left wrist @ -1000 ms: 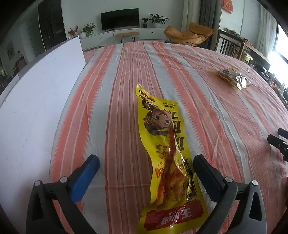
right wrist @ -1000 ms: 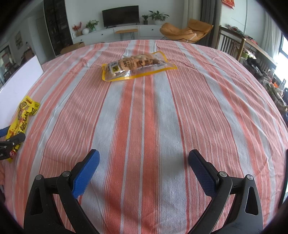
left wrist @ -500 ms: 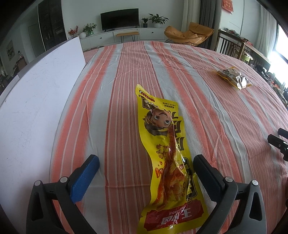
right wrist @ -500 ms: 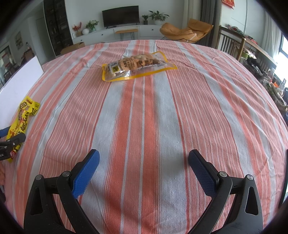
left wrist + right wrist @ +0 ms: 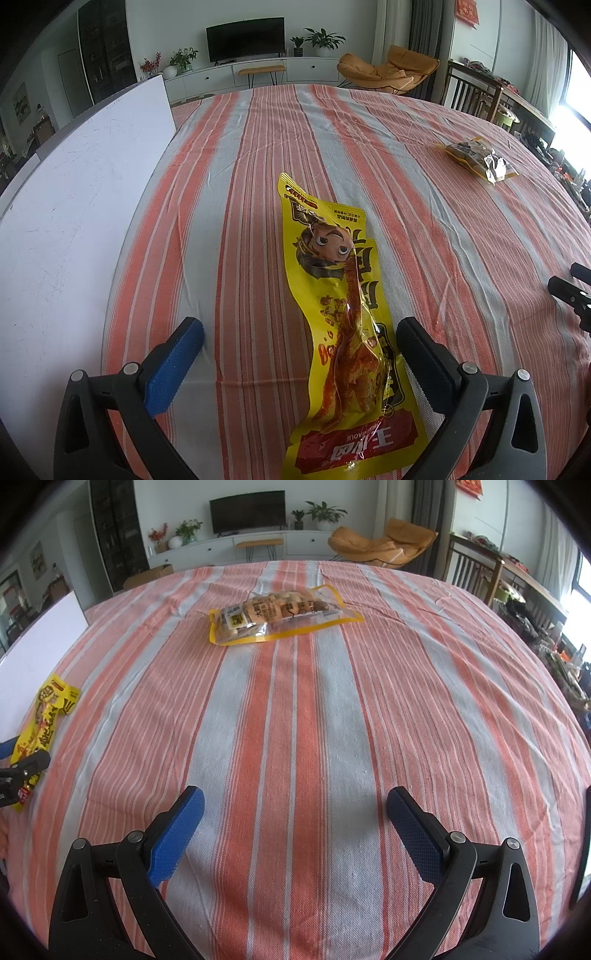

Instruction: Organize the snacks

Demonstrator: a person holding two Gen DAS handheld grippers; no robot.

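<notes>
Table: a big table with a striped cloth point(image 5: 258, 155) in orange and grey.
Yellow snack bag: the long yellow bag point(image 5: 343, 317) lies flat on the cloth, pointing away from the camera, with a cartoon face near the far end.
Left gripper: the left gripper point(image 5: 299, 350) is low over the near end of the yellow bag. Its jaws are wide apart, and the bag lies between them, closer to the right finger. Nothing is pinched.
Right gripper: the right gripper point(image 5: 293, 823) hangs over bare cloth. Its jaws are wide apart too, and nothing is in them.
Clear snack bag: the clear bag with a yellow edge point(image 5: 280, 618) lies far ahead of the right gripper, well apart from it. It looks full of small lumpy snacks, maybe nuts, but they are too small to tell.
White board: a white board point(image 5: 74, 206) sits just beside the cloth on the left.
How the yellow bag feels: it is likely light, thin, soft and crinkly. The shiny film may slip.
Where to hold it: pinch across the narrow width near the flat sealed end, not on the bumpy food, which could get squashed.
What could go wrong: the bag is floppy, so the far end may droop and drag.
</notes>
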